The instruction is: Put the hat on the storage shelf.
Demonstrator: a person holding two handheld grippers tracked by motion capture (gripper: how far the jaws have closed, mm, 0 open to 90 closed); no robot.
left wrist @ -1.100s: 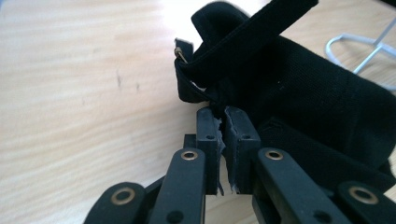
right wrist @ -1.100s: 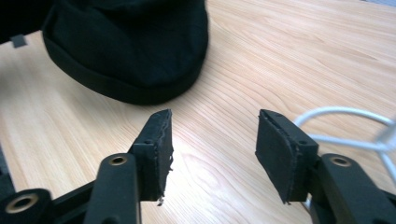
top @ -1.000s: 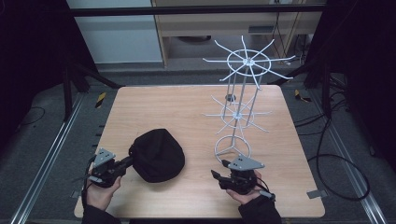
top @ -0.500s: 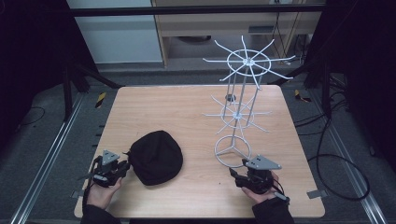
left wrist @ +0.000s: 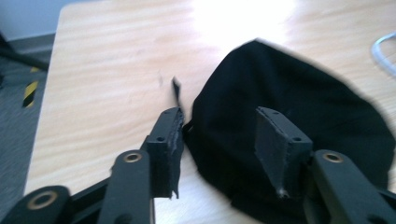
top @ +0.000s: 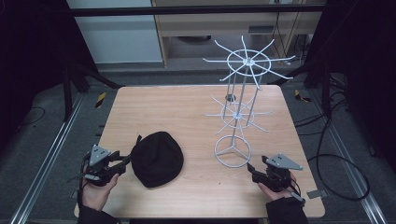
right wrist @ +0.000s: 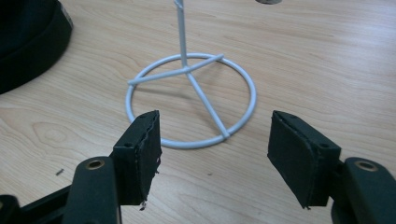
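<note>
1. The left gripper (top: 122,162) is sitting at the near left of the table (top: 187,107), just left of the black cap (top: 156,158). Its jaws are standing wide apart, straddling the cap's left edge, with one pad (left wrist: 168,140) beside the cloth and the other over it. They are not closing on it.
2. The black cap is lying flat on the table, crown up, left of the wire stand (top: 238,107) and apart from the stand's base ring (top: 232,151).
3. The wire stand is standing upright right of the cap, carrying two tiers of spokes above its base ring.
4. The right gripper (top: 252,169) is sitting just right of and nearer than the base ring. Its jaws are standing wide apart, holding nothing, pointing toward the ring (right wrist: 191,100) without touching it.
</note>
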